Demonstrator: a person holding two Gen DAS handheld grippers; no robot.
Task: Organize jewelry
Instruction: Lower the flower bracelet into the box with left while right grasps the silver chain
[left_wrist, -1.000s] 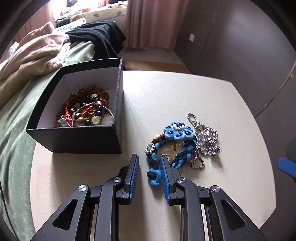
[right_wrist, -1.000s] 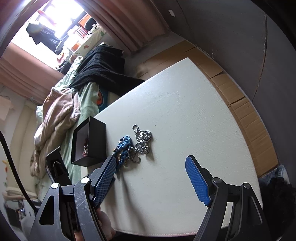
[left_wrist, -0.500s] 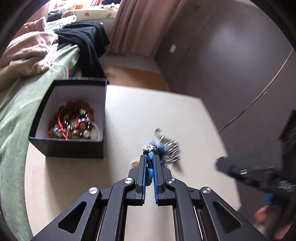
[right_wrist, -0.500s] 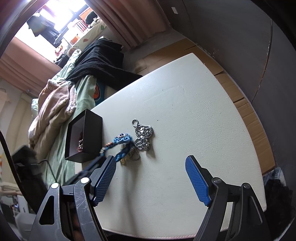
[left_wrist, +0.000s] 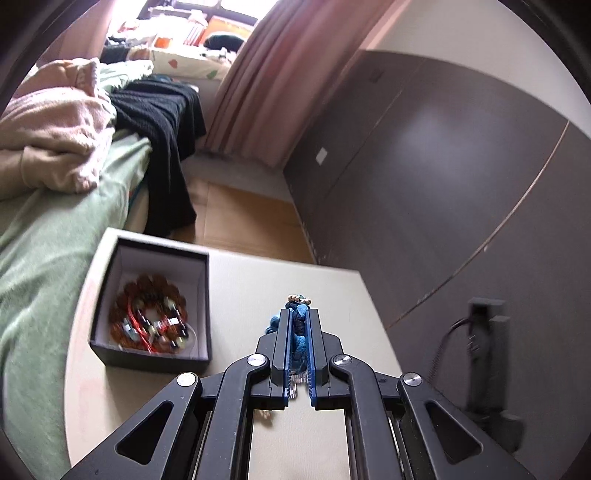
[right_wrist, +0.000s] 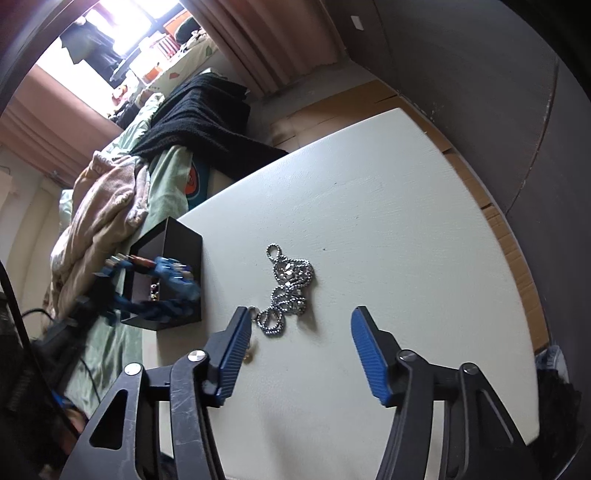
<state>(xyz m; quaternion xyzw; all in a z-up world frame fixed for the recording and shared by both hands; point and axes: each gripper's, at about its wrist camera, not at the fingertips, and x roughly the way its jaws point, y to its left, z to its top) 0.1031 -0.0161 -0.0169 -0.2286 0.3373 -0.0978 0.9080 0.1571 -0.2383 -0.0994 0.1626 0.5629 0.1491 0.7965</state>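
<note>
My left gripper (left_wrist: 298, 317) is shut on a blue braided bracelet (left_wrist: 300, 332) and holds it in the air above the white table (left_wrist: 240, 280), right of the black jewelry box (left_wrist: 155, 360). The box holds brown and red beaded pieces (left_wrist: 147, 317). In the right wrist view the blue bracelet (right_wrist: 166, 277) hangs, blurred, in front of the black box (right_wrist: 184, 240). My right gripper (right_wrist: 299, 317) is open and empty, just above the table near a silver ball chain (right_wrist: 288, 291) that lies on the white table (right_wrist: 388, 221).
A bed with a green sheet (left_wrist: 44, 258), a pink blanket (left_wrist: 48, 136) and a black garment (left_wrist: 162, 122) borders the table on the left. A dark wall (left_wrist: 443, 184) stands to the right. A small gold piece (right_wrist: 248, 355) lies by my right gripper's left finger.
My left gripper closed on the blue bracelet and lifted it off the table, away from the silver chain and towards the box. My right gripper moved closer to the silver chain.
</note>
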